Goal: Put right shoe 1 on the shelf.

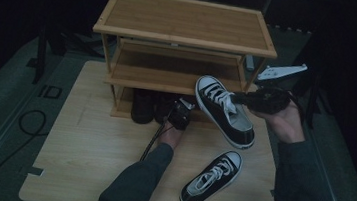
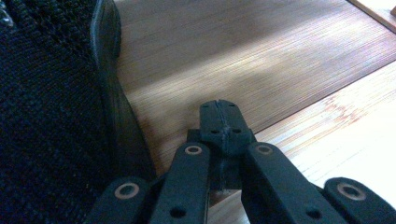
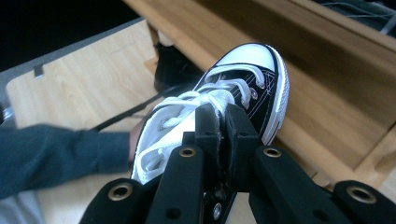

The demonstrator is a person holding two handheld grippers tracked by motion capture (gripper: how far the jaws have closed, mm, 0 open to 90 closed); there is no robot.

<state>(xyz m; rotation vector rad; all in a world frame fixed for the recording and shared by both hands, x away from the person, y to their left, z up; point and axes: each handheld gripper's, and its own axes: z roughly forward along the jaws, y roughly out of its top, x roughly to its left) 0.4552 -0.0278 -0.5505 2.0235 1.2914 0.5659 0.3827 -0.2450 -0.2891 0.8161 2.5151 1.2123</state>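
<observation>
**Sneaker pinched by its side wall, toe aimed at the middle shelf**

The right gripper (image 3: 219,116) has its jaws drawn nearly together on the sneaker (image 1: 225,110), nipping the thin canvas wall beside the laces; in the right gripper view one pad sits inside the white lining and the other on the black outside. The shoe hangs clear of the table (image 1: 85,151), carried from that one side.

From the pads, the sneaker's long axis runs forward and away: the white toe cap leads and the heel trails back toward the person. In the high view the toe points up and left at the front edge of the shoe rack (image 1: 183,35), about level with the middle shelf (image 1: 169,77), and near it though not yet over the board. My judgement is that the coming move turns on this alignment: the toe is angled across the shelf edge, not square to it, so the shoe needs swinging to go in lengthwise.

The left gripper (image 2: 219,116) has its jaws pressed together on nothing. It rests low at the rack's bottom shelf, just beside a dark shoe (image 2: 51,116) standing there, with bare wood ahead of its tips.

The second sneaker (image 1: 212,179) lies on the table in front of the person, toe pointing up and right, between the two forearms. The right hand is already loaded, so the left hand is the free one for it.
</observation>
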